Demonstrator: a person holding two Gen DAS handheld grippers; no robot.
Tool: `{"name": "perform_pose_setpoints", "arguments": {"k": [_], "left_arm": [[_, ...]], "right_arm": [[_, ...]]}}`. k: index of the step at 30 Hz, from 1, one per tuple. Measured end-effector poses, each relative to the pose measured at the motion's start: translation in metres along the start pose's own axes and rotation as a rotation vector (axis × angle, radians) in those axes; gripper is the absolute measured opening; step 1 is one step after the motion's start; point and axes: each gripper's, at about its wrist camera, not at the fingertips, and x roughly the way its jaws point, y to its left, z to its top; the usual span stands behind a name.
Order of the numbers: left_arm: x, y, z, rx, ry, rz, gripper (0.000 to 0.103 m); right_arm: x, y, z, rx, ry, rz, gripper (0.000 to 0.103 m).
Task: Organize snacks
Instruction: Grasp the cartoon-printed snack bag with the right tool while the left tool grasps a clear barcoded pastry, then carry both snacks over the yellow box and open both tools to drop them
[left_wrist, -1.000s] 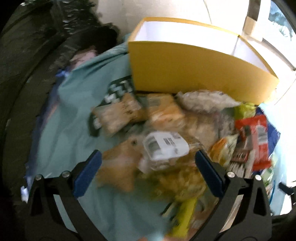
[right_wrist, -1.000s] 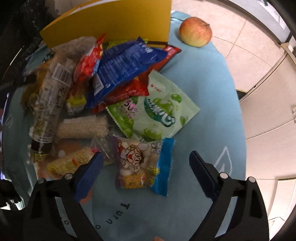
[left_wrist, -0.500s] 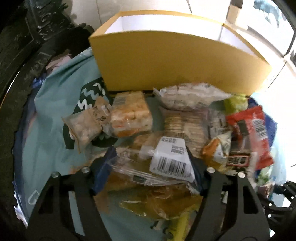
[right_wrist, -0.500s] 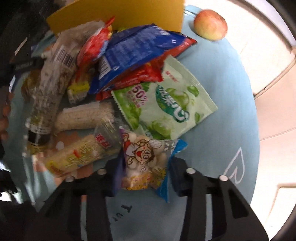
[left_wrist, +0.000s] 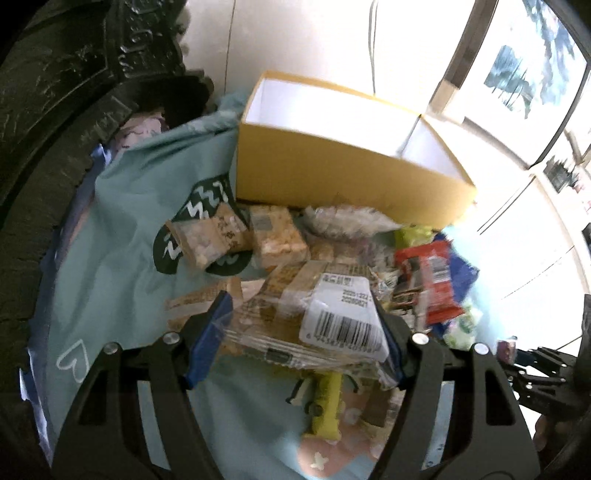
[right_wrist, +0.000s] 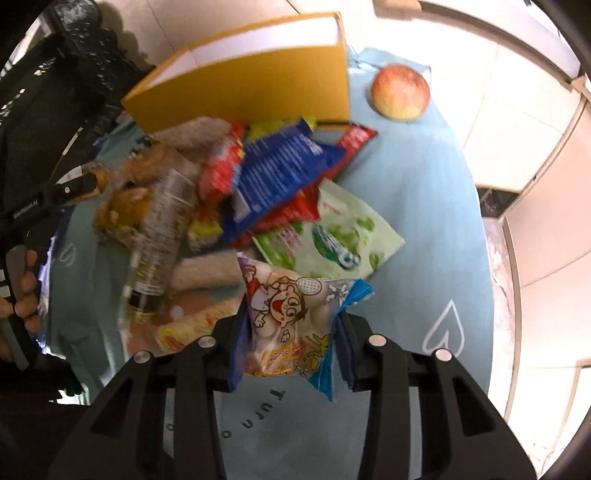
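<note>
A heap of snack packets lies on a light blue cloth (left_wrist: 122, 236) in front of an open yellow box (left_wrist: 332, 173) with a white inside. My left gripper (left_wrist: 299, 332) is shut on a clear packet of biscuits with a barcode label (left_wrist: 332, 317), lifted off the heap. My right gripper (right_wrist: 291, 332) is shut on a cartoon-printed candy bag with a blue edge (right_wrist: 291, 314), raised above the cloth (right_wrist: 424, 236). The yellow box (right_wrist: 243, 88) stands behind the pile in the right wrist view too.
An apple (right_wrist: 400, 92) rests on the cloth right of the box. Blue, red and green packets (right_wrist: 280, 173) overlap mid-pile. A green bag (right_wrist: 340, 236) lies near my right gripper. A hand (right_wrist: 26, 295) holds the other gripper at the left edge. Dark furniture (left_wrist: 55, 74) borders the left.
Both grippers went from open above the pile to shut on a packet each, then rose. The barcode packet and the cartoon bag came up off the cloth.
</note>
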Motion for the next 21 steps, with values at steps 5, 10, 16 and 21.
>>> {"name": "perform_pose_setpoints", "arguments": {"k": [5,10,16,21], "left_arm": [[-0.024,-0.006,0.009,0.014,-0.063,-0.022,0.072],[-0.031,-0.021,0.034,0.014,-0.11,-0.031,0.072],[-0.021,-0.046,0.096,0.013,-0.175,-0.036,0.073],[0.005,-0.066,0.176,0.045,-0.213,-0.002,0.076]], "right_arm": [[-0.018,0.014,0.016,-0.022,-0.056,0.039,0.041],[-0.037,0.02,0.065,-0.044,-0.131,0.065,0.041],[-0.056,0.026,0.147,-0.087,-0.233,0.048,0.041],[-0.05,0.037,0.242,-0.089,-0.301,0.018,0.048]]}}
